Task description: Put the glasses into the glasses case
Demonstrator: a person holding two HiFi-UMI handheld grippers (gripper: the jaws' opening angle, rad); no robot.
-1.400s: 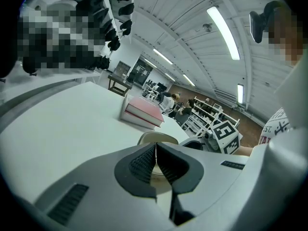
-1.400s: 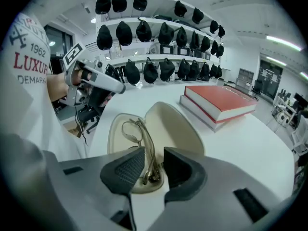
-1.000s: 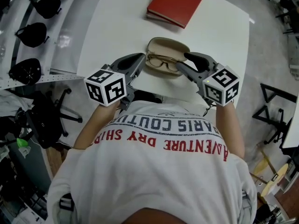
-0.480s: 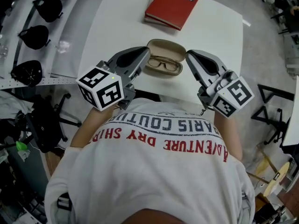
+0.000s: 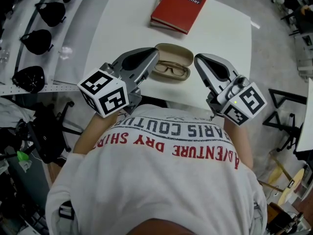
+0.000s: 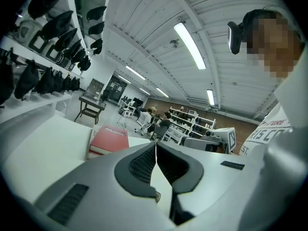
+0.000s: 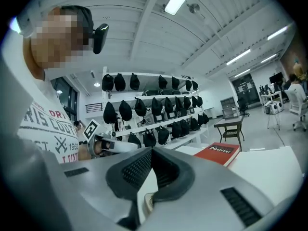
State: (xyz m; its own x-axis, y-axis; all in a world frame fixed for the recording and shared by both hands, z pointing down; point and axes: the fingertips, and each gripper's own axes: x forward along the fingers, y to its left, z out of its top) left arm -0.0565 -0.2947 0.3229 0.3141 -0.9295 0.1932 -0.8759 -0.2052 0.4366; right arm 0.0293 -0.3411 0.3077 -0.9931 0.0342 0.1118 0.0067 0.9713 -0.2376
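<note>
The brown-framed glasses [image 5: 171, 69] lie inside the open beige glasses case [image 5: 174, 51] near the front edge of the white table [image 5: 225, 38]. My left gripper [image 5: 154, 54] hovers just left of the case, its jaws shut with nothing in them; in its own view the pads of the left gripper [image 6: 156, 144] meet at the tip. My right gripper [image 5: 197, 58] hovers just right of the case, also shut and empty, and the right gripper [image 7: 151, 150] shows closed pads in its own view. Neither gripper touches the case or the glasses.
A red book [image 5: 178, 8] lies at the far side of the table, also seen as the red book [image 6: 108, 139] and the red book [image 7: 217, 153]. Racks of dark helmets [image 5: 34, 35] run along the left. A black chair base [image 5: 51, 126] stands below the table's left corner.
Both grippers have lifted up and drawn apart from the case. The right jaws have closed. The glasses stay lying in the open case.
</note>
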